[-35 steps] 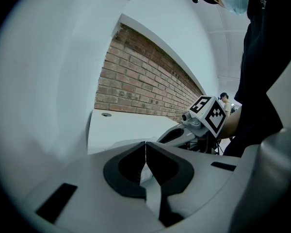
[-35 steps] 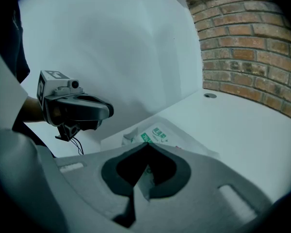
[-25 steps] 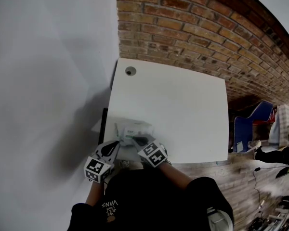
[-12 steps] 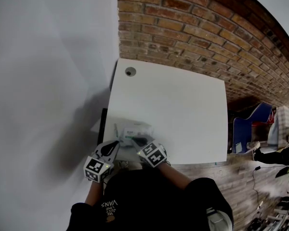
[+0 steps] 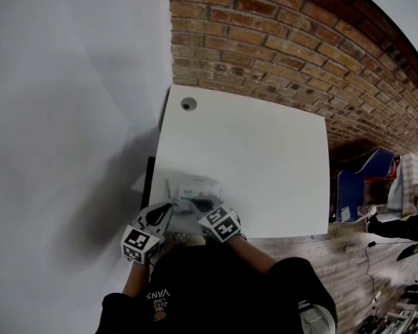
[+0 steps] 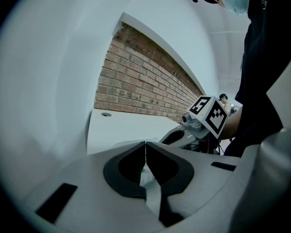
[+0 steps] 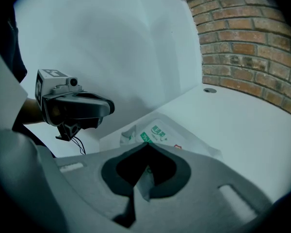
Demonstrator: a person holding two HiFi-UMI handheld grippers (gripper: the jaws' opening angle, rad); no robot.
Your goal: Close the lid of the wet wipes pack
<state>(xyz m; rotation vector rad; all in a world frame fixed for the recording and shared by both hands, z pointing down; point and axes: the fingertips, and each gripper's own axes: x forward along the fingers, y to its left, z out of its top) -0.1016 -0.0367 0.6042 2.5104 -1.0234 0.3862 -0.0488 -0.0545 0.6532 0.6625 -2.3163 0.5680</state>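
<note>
Presently your left gripper (image 6: 145, 142) is clenched, its two jaws meeting at the tips. A white sliver with a trace of green shows in the hollow behind those tips. Whether it is pinched there or only seen through the opening cannot be told.

Your right gripper (image 7: 146, 144) is likewise clenched, tips touching. A similar pale strip shows in the hollow behind them, and nothing is clearly gripped. Its tips sit over the near end of the pack (image 7: 161, 133), but contact with the wrapper cannot be confirmed.

The pack lies flat on the white table (image 5: 265, 158), at the near left corner, close to the table's left edge. It is a soft white wrapper with a green label facing up. The lid cannot be made out in any view, so its position is not recorded.

Seen from the head view, both grippers are held close to your body at the table's near edge. The left one is just beside the pack on its left and the right one is at its near end. The two grippers are near each other but apart.

A round hole (image 5: 189, 103) sits at the far left corner of the table, well apart from the pack. A brick wall (image 5: 279, 40) stands behind the table and a white wall (image 5: 70, 117) runs along its left.
</note>
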